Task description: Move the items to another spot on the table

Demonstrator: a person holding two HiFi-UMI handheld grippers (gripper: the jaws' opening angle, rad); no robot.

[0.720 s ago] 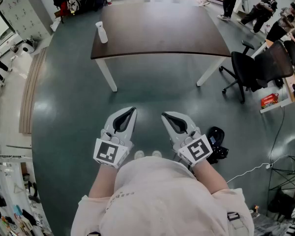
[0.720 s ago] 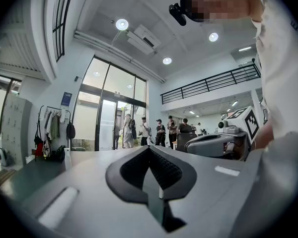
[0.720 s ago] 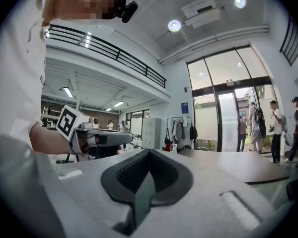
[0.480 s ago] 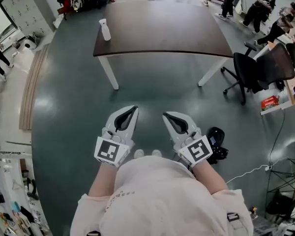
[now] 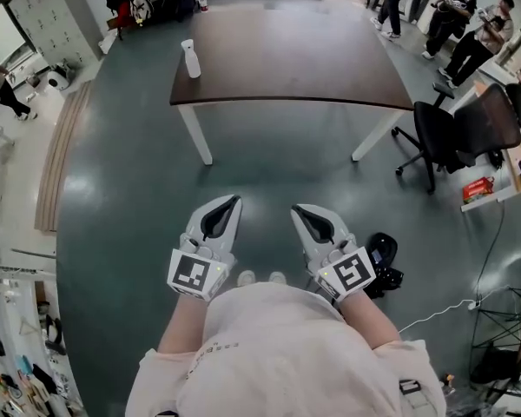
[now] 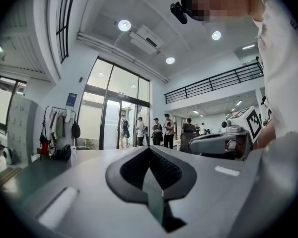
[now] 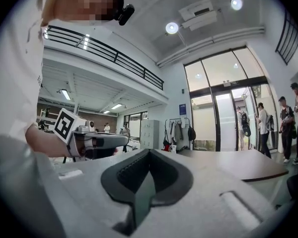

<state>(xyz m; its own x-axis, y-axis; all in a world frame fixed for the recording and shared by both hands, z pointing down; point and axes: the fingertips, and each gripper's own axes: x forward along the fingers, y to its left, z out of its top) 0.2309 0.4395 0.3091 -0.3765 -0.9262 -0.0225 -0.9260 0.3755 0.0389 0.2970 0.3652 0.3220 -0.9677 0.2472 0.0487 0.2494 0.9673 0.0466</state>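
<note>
You wear a pale short-sleeved top [image 5: 278, 346] with a line of small print (too small to read). Your left gripper [image 5: 233, 201] and right gripper [image 5: 298, 209] are light grey shells with black pads, each bearing a black-and-white marker cube [image 5: 191, 273].

You stand in a big open office hall.
Around you: a dark worktop [image 5: 295, 59], a black office chair [image 5: 438, 133], grey lockers [image 5: 43, 16], tall glass doors [image 6: 111, 118] and a balcony railing [image 6: 213, 81].

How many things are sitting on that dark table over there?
1: a white bottle stands near the left end of the table. Nothing else shows on the top, though something small at its far edge could go unnoticed.
</note>
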